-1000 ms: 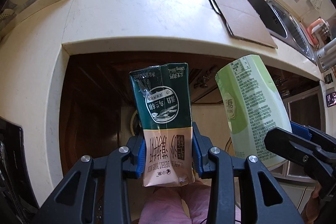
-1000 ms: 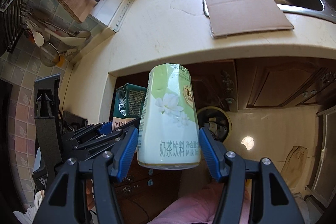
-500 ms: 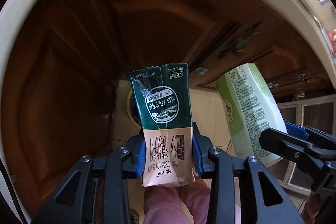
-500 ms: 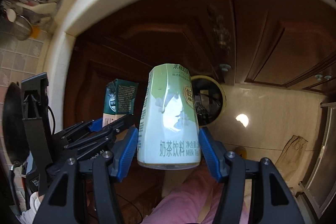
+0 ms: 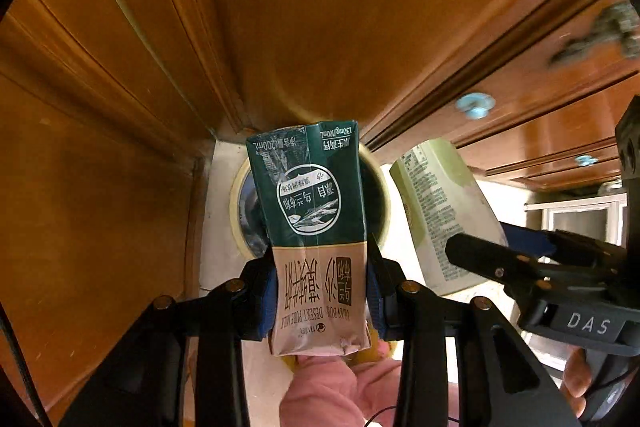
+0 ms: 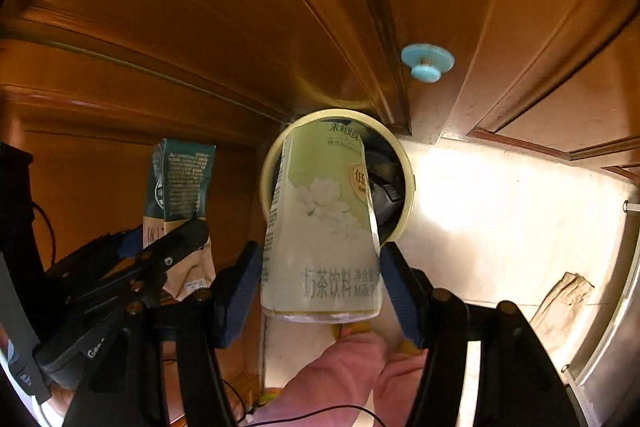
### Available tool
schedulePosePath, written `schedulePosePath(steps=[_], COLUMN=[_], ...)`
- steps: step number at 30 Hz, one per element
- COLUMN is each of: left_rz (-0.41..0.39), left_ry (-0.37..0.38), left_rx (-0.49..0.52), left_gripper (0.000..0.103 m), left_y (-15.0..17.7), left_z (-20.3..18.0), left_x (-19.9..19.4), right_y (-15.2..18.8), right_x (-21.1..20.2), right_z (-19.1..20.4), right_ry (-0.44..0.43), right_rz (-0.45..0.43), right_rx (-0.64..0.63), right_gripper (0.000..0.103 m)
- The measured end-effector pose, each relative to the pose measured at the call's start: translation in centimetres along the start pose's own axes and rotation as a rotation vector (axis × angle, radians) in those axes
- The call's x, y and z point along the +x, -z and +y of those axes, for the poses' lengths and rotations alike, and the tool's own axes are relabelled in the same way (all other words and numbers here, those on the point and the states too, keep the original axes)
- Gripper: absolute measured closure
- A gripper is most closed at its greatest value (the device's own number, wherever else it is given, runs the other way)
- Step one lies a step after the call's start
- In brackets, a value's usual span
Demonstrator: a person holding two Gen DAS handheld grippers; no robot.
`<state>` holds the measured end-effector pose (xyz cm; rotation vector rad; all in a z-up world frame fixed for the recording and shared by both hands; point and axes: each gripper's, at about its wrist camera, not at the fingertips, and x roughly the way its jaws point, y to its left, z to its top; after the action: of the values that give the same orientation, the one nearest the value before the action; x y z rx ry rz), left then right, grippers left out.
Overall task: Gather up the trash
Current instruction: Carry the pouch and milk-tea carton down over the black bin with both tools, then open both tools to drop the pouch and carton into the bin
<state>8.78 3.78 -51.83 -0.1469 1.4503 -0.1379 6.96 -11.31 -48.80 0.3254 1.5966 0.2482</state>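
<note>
Both cartons are clamped above the round bin (image 6: 408,183), the green milk carton (image 5: 312,227) in the left tool (image 5: 320,297), the milk tea carton (image 6: 324,227) in the right tool (image 6: 320,279), with 2 drops left.

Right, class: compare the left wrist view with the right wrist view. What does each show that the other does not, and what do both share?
Only the left wrist view: the green carton's front label, and "DAS" on the right gripper.
Only the right wrist view: the pale green bottle's flower label, dark items inside the bin, and crumpled brown paper on the floor.
Both: carton, bottle, bin, wooden cabinet doors, pink sleeve.
</note>
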Motion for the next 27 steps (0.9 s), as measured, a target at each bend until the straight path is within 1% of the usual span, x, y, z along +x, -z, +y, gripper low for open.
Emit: schedulePosePath(steps=[4,6,11,13,14,15,17,18,20,21,23,27], left_rz=[0.003,0.000,-0.001,-0.003,-0.003,-0.003,0.001,0.004,0.004,0.005,-0.003,-0.009], left_ry=[-0.003,-0.008,-0.007,-0.003,-0.003,-0.024,-0.046,-0.047,-0.041,-0.037,-0.034,-0.053], left_rx=[0.005,0.015,0.014,0.019,0.021,0.025,0.028,0.022,0.010,0.005,0.004,0.006], left_gripper=[0.068,0.068,0.068,0.065,0.059,0.056,0.046,0.043,0.032,0.029,0.020,0.012], left_y=[-0.8,-0.6,-0.5,-0.2,-0.1,-0.1,0.1,0.1,0.2,0.2,0.3,0.7], left_z=[0.8,1.8,2.7,2.7,2.6,2.6,2.9,3.1,3.8,3.8,4.0,3.5], left_x=[2.9,4.1,6.1,6.9,6.8,6.9,7.3,7.3,7.1,7.0,6.6,5.6], right_y=[-1.1,-1.5,-1.7,-1.7,-1.7,-1.6,-1.5,-1.4,-1.2,-1.2,-1.0,-0.3], right_x=[3.5,4.9,7.0,7.6,8.0,8.1,8.2,8.3,8.1,8.1,8.1,7.1], right_z=[-0.4,-0.5,-0.1,0.1,0.2,0.3,0.2,0.2,-0.1,-0.2,-0.2,0.0], right_ry=[0.020,0.027,0.032,0.035,0.041,0.054,0.069,0.069,0.056,0.055,0.055,0.058], right_rz=[0.011,0.015,0.015,0.017,0.018,0.015,-0.003,-0.009,-0.017,-0.017,-0.018,-0.020], right_rx=[0.000,-0.002,-0.018,-0.030,-0.040,-0.047,-0.055,-0.054,-0.042,-0.037,-0.029,-0.013], right_gripper=[0.042,0.042,0.041,0.041,0.041,0.041,0.041,0.041,0.041,0.041,0.041,0.041])
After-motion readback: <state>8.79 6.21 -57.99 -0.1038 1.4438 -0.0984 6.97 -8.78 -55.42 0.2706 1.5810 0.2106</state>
